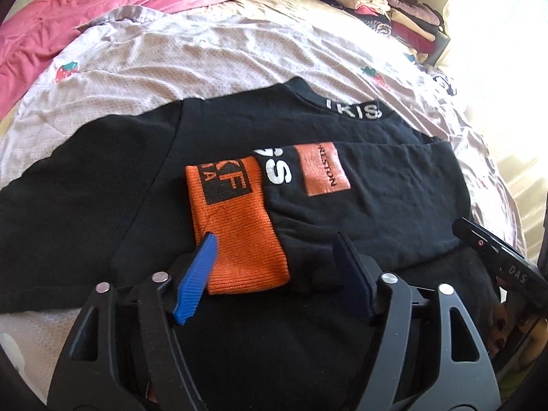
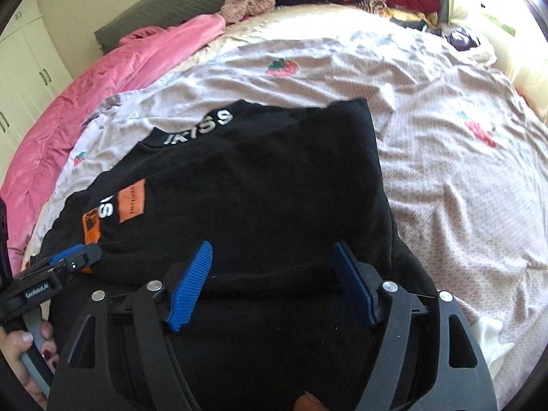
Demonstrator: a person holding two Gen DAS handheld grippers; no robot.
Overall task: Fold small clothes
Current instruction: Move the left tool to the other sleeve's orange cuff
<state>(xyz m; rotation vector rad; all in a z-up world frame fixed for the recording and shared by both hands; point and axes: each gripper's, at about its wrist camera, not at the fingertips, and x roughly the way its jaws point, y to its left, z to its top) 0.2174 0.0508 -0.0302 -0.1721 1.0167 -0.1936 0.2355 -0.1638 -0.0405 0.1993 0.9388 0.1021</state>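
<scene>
While the black sweatshirt (image 1: pixel 376 198) lies partly folded on the bed (image 1: pixel 212 54), one sleeve with an orange ribbed cuff (image 1: pixel 236 226) laid across its body, both claws hover over its near hem; the left claw (image 1: pixel 277 274) stands wide and holds nothing, its blue ridged pads straddling the cuff's end, and the right claw (image 2: pixel 274 281) is likewise wide and unladen above plain black cloth; the risk, I judge, is that a pinch takes only the top layer, so the folded sleeve slides off or bunches when lifted; the fabric looks thick, soft and matte, the orange patch (image 1: pixel 323 169) smooth and leathery, the quilted bed cover crinkled with strawberry motifs.
</scene>
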